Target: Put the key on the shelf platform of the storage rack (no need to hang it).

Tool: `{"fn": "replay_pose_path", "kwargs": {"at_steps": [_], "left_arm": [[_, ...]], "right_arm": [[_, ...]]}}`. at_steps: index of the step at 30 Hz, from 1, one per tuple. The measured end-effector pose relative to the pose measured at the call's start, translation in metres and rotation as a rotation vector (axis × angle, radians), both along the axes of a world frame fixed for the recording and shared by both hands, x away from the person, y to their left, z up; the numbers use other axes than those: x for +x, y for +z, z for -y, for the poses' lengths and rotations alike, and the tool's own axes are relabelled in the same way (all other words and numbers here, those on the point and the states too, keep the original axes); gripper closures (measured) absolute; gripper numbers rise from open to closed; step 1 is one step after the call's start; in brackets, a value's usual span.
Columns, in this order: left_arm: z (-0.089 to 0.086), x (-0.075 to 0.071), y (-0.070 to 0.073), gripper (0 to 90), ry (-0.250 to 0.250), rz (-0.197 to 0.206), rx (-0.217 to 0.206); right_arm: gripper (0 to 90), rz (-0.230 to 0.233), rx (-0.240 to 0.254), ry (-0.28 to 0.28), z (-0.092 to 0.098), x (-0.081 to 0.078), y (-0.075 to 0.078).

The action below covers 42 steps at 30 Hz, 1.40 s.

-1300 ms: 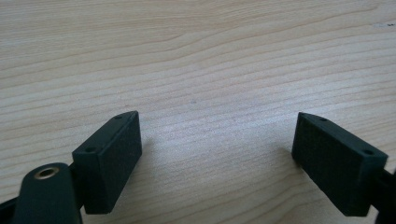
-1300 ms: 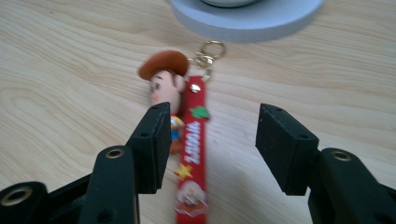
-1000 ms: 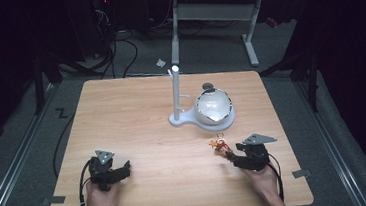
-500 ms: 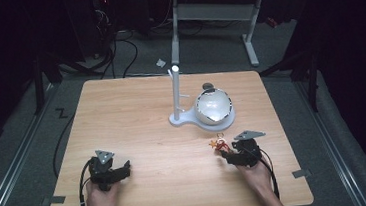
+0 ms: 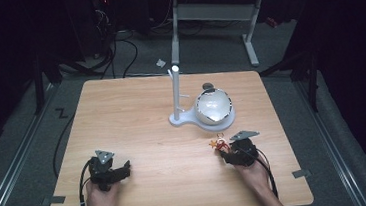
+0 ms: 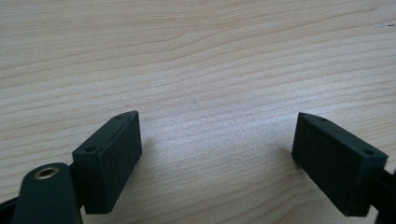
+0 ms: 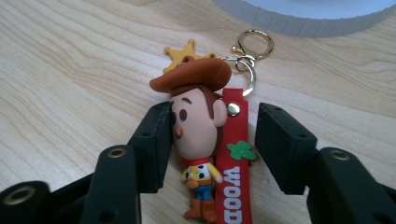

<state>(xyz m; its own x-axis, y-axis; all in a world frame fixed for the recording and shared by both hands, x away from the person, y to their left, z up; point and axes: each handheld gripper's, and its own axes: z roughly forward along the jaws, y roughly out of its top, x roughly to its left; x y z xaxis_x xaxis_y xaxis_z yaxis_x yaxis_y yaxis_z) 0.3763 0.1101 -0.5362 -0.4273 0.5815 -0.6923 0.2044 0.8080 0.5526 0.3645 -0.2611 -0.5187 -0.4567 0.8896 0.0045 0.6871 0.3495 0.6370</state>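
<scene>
Pale wood grain runs across the tabletop (image 5: 137, 117), and on it, between the right gripper's (image 7: 212, 144) two black jaws, lies one small rubber cowboy-figure keychain (image 7: 198, 140) with a brown hat, a yellow shirt and blue trousers. Its long axis runs along the jaws: the hat points away from the gripper, past the jaw tips, and the boots point back toward the gripper body. A single red strap (image 7: 235, 163) with white lettering and a green patch lies parallel to the figure, on its right. One yellow star charm (image 7: 183, 53) and a gold ring with a clasp (image 7: 252, 46) lie beyond the jaw tips, just short of the white lamp base (image 7: 303, 14). The right jaws stand apart around the keychain: the left one touches or nearly touches the figure's face, while the right one is clear of the strap with bare wood between. In the high view the keychain (image 5: 218, 143) sits at the tip of the right gripper (image 5: 230, 151), near the white lamp with its round head (image 5: 214, 106). The left gripper (image 6: 215, 149) has its two jaws spread wide over bare wood, with nothing between them; in the high view it rests (image 5: 119, 170) in the left hand (image 5: 101, 200).
</scene>
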Motion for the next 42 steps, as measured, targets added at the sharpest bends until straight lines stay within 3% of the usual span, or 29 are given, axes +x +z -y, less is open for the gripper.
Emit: {"fn": "replay_pose_path", "kwargs": {"at_steps": [2,16,18,26,34,42], "left_arm": [[0.0,0.0,0.0,16.1,-0.001,0.0,0.001],[0.0,0.0,0.0,16.1,-0.001,0.0,0.0],[0.0,0.0,0.0,16.1,0.001,0.0,-0.001],[0.0,0.0,0.0,16.1,-0.001,0.0,0.001],[0.0,0.0,0.0,16.1,-0.001,0.0,0.003],[0.0,0.0,0.0,16.0,0.0,-0.001,0.001]], "right_arm": [[53.3,0.014,-0.017,0.019,-0.003,-0.003,0.0],[57.9,0.048,-0.028,0.082,0.0,-0.005,-0.001],[64.4,0.072,-0.027,0.091,0.002,-0.007,0.002],[65.0,0.081,-0.02,0.105,0.005,-0.008,0.004],[65.7,0.138,0.033,0.1,0.016,-0.015,0.014],[66.1,0.199,0.107,0.067,0.038,-0.026,0.036]]}}
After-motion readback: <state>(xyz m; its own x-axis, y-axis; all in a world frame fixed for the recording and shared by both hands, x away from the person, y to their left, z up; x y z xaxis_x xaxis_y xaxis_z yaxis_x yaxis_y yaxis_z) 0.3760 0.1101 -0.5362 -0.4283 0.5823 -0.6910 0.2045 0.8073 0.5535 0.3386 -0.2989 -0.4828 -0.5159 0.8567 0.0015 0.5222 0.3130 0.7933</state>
